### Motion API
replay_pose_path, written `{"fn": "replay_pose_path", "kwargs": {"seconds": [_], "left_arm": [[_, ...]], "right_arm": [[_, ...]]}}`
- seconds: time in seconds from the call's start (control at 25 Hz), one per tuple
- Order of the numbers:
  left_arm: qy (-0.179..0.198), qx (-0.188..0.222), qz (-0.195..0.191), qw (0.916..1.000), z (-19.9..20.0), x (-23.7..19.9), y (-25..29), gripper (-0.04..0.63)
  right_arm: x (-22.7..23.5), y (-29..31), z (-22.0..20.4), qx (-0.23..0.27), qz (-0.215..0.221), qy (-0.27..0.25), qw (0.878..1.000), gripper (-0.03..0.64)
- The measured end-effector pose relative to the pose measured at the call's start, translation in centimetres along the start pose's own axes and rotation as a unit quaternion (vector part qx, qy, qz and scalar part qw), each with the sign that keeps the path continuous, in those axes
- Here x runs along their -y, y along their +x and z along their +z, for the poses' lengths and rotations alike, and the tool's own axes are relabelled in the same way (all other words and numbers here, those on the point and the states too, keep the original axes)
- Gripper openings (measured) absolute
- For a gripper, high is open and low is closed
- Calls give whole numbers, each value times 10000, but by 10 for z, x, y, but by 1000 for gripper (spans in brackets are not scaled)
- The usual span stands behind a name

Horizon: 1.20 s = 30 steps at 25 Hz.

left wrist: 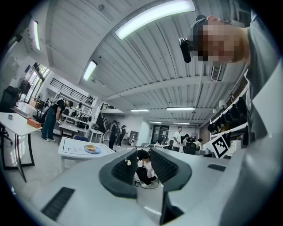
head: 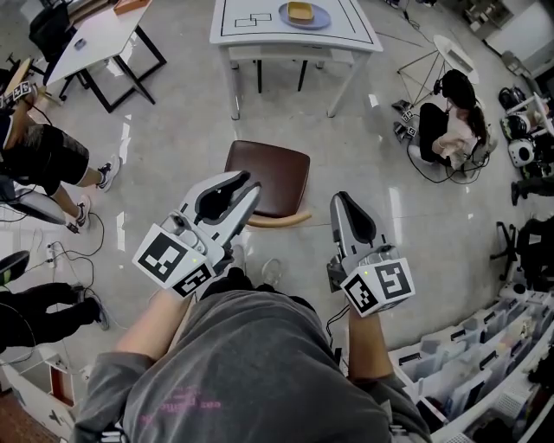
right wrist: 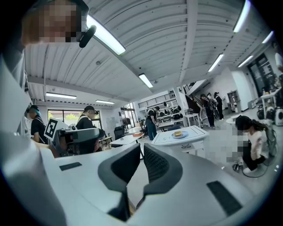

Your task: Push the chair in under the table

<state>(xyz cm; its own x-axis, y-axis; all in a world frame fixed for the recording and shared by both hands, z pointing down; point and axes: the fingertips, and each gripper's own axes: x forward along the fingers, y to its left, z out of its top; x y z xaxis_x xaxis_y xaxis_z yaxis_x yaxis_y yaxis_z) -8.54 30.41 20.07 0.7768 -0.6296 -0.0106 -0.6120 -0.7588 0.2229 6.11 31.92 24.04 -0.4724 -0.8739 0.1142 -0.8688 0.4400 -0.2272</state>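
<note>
Head view, looking steeply down: the chair (head: 268,176) stands on the floor well short of the table (head: 260,39), not under it; its brown seat faces the table and its curved wooden back rail (head: 279,221) lies on the near side, running left to right; the legs are hidden beneath the seat. The left gripper (head: 245,184) hovers over the seat's near left corner, covering part of it, with its jaws moderately apart; the right gripper (head: 343,201) hangs just right of the back rail, jaws close to each other. The table's far end is cut off at the top edge; on it a plate (head: 320,19) holds a yellow piece (head: 299,11), too small to name. The bins (head: 485,337) at lower right hold things that can't be made out. Over to the left gripper view: the left gripper (left wrist: 142,154) shows its jaws apart with nothing between them; the chair is out of sight behind the gripper's body; the table (left wrist: 73,148) and plate (left wrist: 95,151) show far left. Right gripper view: the right gripper (right wrist: 142,150) keeps only a narrow gap, nothing in it; no chair here either; the table (right wrist: 166,139) sits beyond, the plate (right wrist: 183,135) on it.
</note>
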Motion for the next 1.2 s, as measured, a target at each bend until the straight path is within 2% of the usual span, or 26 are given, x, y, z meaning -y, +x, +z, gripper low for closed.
{"fn": "replay_pose_path", "kwargs": {"seconds": [0.24,0.6,1.08,1.2], "left_arm": [[-5,-10,-2,10000,2,-4,6,149],[18,16,27,10000,4,-3,7,179],[74,41,177,9998,6,-4,10,241],[83,38,192,9998,6,-4,12,241]], "right_arm": [[4,3,5,6,3,12,10000,41],[5,0,11,68,-58,-7,10000,96],[16,-5,17,130,-206,-65,9997,202],[19,-6,17,125,-216,-71,9997,202]]}}
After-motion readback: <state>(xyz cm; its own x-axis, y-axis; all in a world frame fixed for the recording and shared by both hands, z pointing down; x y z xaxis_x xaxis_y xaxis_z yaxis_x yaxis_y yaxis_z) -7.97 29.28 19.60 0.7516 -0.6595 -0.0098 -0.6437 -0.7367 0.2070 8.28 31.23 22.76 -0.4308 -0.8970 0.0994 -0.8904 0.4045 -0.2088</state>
